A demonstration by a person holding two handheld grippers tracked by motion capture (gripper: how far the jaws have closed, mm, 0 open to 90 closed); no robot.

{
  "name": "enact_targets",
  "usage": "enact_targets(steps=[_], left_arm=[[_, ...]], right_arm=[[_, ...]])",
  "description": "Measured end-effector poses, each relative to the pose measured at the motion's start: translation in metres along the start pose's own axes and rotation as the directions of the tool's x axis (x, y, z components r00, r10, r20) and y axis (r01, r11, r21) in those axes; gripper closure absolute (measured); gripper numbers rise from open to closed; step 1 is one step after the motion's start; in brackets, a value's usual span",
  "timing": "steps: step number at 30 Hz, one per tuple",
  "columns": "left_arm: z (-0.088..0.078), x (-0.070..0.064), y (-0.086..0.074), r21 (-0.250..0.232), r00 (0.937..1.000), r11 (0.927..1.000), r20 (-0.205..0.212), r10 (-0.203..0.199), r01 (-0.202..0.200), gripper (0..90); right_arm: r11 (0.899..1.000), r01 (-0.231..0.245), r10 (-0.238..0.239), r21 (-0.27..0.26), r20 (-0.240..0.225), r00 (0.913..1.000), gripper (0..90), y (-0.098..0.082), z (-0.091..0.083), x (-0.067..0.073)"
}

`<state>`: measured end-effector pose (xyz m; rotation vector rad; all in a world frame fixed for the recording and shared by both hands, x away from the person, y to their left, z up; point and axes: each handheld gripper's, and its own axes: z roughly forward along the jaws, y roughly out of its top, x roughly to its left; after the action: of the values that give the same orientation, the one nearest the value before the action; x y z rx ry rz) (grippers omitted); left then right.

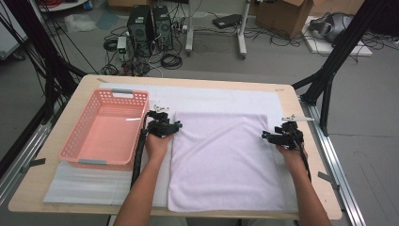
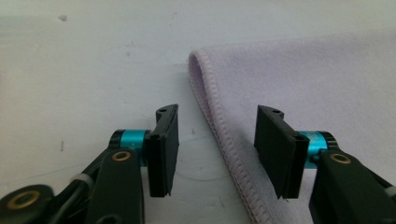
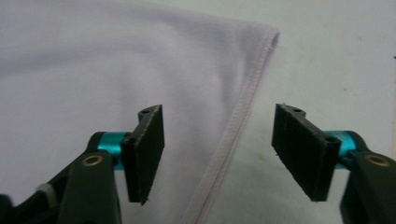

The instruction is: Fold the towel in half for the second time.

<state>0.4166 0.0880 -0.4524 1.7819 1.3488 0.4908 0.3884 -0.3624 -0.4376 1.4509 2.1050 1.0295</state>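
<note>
high view: overhead, far | gripper views: close, sharing towel (image 1: 226, 160) edges

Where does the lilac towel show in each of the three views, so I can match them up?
High view: the lilac towel lies flat at centre on the white mat, between both hand-held grippers.
Left gripper view: right side, its stitched edge running between the open jaws.
Right gripper view: left side, its stitched edge between the open jaws.
Shared landmark: the towel's hemmed edge against the white mat.
</note>
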Motion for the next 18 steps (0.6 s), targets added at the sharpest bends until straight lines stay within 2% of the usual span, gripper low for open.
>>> enact_targets(steps=[2, 4, 5, 6, 7, 8, 9, 10, 11, 12, 13, 14, 16, 18], left_arm=[[0.001, -0.004, 0.0, 0.012, 0.9992, 0.9992, -0.008, 0.039, -0.039, 48.5], [0.001, -0.006, 0.0, 0.018, 0.9979, 0.9981, -0.025, 0.059, -0.059, 53.8], [0.002, -0.007, 0.0, 0.017, 0.9973, 0.9975, -0.027, 0.069, -0.068, 59.2], [0.002, -0.009, 0.0, 0.015, 0.9961, 0.9961, -0.009, 0.087, -0.087, 65.1], [0.002, -0.012, 0.0, 0.019, 0.9938, 0.9939, 0.024, 0.108, -0.109, 79.2], [0.003, -0.016, 0.0, 0.019, 0.9904, 0.9902, 0.002, 0.138, -0.138, 83.6], [0.003, -0.016, 0.0, 0.019, 0.9917, 0.9915, 0.0, 0.128, -0.128, 84.4], [0.003, -0.013, 0.001, 0.02, 0.9962, 0.9962, 0.016, 0.085, -0.085, 85.0], [0.002, -0.009, 0.001, 0.019, 0.9988, 0.999, 0.03, 0.04, -0.04, 85.3], [0.002, -0.008, 0.001, 0.016, 0.9995, 0.9997, 0.024, 0.019, -0.02, 85.6], [0.0, -0.007, 0.001, 0.005, 0.9997, 0.9998, 0.016, 0.017, -0.017, 85.8], [-0.002, -0.006, 0.003, -0.023, 0.9998, 0.9997, 0.017, -0.006, 0.006, 85.9], [-0.009, -0.005, 0.007, -0.087, 0.9985, 0.995, 0.029, -0.047, 0.049, 86.0], [-0.013, -0.003, 0.01, -0.107, 0.9961, 0.9914, 0.053, -0.07, 0.075, 86.0]], right_arm=[[1.0, -0.025, 0.025, 0.013, 0.003, 0.9997, 41.2, 0.003, 0.01, -0.001], [0.999, -0.023, 0.022, 0.036, 0.024, 0.9995, 49.1, 0.006, 0.019, 0.001], [0.999, -0.024, 0.023, 0.03, 0.037, 0.999, 54.6, 0.008, 0.02, 0.002], [0.999, -0.034, 0.033, 0.036, 0.036, 0.9988, 61.6, 0.009, 0.021, 0.0], [0.999, -0.03, 0.029, 0.034, 0.03, 0.9991, 68.3, 0.01, 0.021, -0.001], [0.999, -0.04, 0.04, 0.035, 0.016, 0.9991, 73.6, 0.01, 0.021, -0.003], [0.998, -0.057, 0.057, 0.033, -0.004, 0.9984, 80.8, 0.009, 0.021, -0.005], [0.997, -0.072, 0.073, 0.032, -0.027, 0.997, 83.8, 0.009, 0.021, -0.005], [0.997, -0.074, 0.075, 0.033, -0.027, 0.9968, 85.4, 0.009, 0.021, -0.005], [0.996, -0.08, 0.081, 0.033, -0.031, 0.9962, 86.3, 0.009, 0.021, -0.005], [0.997, -0.077, 0.078, 0.031, -0.03, 0.9965, 87.0, 0.01, 0.02, -0.006], [0.997, -0.078, 0.078, 0.024, -0.018, 0.9968, 87.2, 0.01, 0.019, -0.007], [0.994, -0.109, 0.108, -0.017, -0.015, 0.994, 87.3, 0.01, 0.013, -0.01], [0.993, -0.112, 0.111, -0.048, -0.028, 0.9934, 87.3, 0.012, 0.007, -0.011]])
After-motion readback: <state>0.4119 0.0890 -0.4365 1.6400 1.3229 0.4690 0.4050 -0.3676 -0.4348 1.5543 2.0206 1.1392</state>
